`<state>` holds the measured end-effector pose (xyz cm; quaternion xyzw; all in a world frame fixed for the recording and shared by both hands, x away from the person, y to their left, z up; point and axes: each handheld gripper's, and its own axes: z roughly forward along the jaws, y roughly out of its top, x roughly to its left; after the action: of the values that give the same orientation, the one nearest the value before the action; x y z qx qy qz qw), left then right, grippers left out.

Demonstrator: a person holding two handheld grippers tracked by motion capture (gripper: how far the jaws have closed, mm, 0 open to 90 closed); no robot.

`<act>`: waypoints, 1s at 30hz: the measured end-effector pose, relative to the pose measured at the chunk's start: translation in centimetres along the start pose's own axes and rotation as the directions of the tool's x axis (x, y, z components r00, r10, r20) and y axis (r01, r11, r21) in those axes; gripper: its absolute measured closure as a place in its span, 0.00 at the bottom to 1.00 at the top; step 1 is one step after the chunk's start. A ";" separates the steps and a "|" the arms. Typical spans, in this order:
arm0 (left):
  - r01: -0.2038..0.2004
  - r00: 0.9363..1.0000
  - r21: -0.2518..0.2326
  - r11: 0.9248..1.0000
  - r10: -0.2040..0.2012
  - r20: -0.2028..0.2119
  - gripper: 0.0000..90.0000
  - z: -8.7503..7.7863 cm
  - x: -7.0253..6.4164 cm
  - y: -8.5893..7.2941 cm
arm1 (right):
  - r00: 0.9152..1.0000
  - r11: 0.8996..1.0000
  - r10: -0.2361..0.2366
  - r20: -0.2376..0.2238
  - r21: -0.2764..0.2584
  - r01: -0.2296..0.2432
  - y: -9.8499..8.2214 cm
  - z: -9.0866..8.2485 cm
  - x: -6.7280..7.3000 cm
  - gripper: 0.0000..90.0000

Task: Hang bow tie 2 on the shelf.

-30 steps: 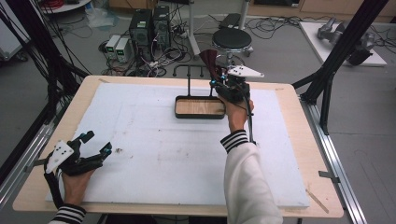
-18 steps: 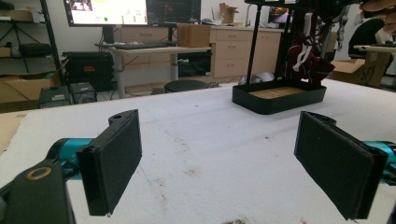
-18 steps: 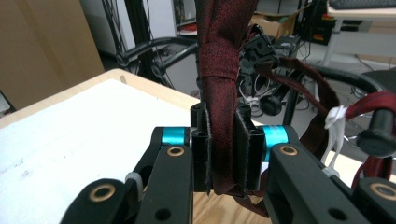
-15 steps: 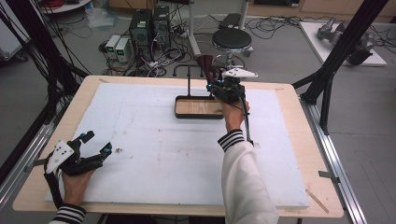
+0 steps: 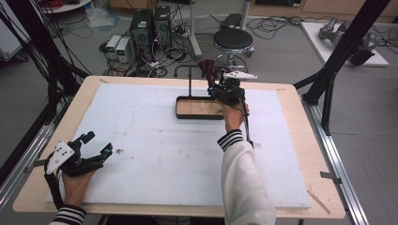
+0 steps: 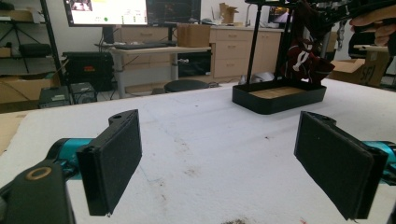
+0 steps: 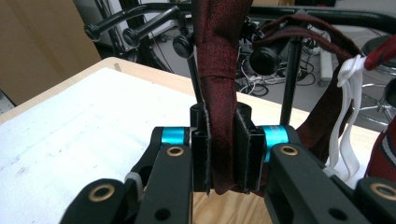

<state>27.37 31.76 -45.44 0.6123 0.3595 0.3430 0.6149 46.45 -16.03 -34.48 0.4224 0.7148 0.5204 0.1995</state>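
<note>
1. Tie [image 7: 215, 93], dark red, is clamped between the right gripper [image 5: 220, 89] fingers, hanging from the rack [image 5: 190, 77] at upper centre of the high view.
2. Change since a second ago: the right hand has sunk slightly toward the tray [image 5: 199, 108], grip unchanged. Probably drawing the tie down along the rack arm.
3. Left gripper [image 5: 96, 147] rests unmoved at lower left of the worktop [image 5: 155, 154], fingers apart and empty.
</note>
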 end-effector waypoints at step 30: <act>-0.001 1.000 0.000 1.000 0.001 0.000 0.17 0.0 0.0 0.0 | 0.998 0.984 0.060 0.014 0.166 -0.062 -1.7 1.7 -1.3 0.87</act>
<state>27.37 31.75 -45.44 0.6126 0.3594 0.3433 0.6146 47.74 -16.23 -36.84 0.4616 0.7416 0.4628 0.1507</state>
